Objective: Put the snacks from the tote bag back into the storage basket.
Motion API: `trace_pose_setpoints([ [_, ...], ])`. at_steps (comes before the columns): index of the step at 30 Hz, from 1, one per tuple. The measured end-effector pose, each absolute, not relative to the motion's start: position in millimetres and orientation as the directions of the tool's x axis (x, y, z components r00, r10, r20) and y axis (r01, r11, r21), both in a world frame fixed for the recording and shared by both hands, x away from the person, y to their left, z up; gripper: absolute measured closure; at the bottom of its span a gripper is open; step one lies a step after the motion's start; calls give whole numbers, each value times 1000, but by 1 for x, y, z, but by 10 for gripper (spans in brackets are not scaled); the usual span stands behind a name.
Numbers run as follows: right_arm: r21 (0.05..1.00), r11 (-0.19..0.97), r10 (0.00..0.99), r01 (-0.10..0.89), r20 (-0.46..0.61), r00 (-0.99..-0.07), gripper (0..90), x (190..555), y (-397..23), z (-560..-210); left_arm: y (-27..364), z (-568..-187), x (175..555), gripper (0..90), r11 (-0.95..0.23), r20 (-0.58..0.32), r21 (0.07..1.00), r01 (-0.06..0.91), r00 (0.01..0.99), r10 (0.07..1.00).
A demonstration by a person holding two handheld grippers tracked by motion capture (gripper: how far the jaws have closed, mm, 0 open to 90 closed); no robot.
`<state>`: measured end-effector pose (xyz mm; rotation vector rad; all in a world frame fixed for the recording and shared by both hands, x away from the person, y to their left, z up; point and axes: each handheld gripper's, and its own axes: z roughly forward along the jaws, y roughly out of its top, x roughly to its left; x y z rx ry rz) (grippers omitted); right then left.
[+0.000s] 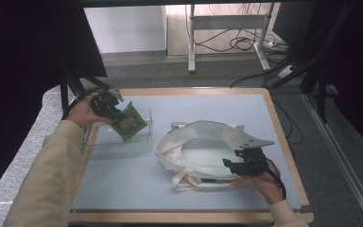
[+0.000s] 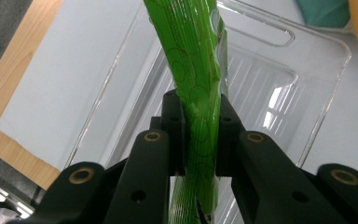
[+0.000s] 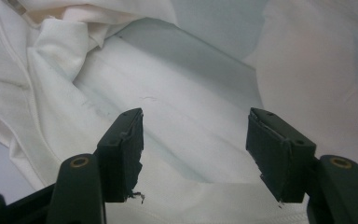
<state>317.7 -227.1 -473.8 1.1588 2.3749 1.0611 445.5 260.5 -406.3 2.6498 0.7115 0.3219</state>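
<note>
Clamping a green packet [image 2: 196, 84] between its black jaws, the left gripper [image 2: 198, 135] holds it upright over a clear plastic tray [image 2: 279, 88], which lies just beyond the jaw tips; the right gripper [image 3: 195, 140] has its jaws wide apart with nothing between them, the mouth of a white cloth bag [image 3: 177, 107] open ahead of the tips.

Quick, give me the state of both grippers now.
Left gripper: closed on the green packet, above the clear tray.
Right gripper: open, holding nothing, at the white bag.
</note>
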Motion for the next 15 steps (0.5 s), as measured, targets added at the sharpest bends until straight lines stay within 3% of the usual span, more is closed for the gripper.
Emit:
trace_pose_setpoints([
  [15,724,403,775,559,54,-629,369,318,-229,-474,240,-418,458,775,-875,210,351,334,883,421],
])
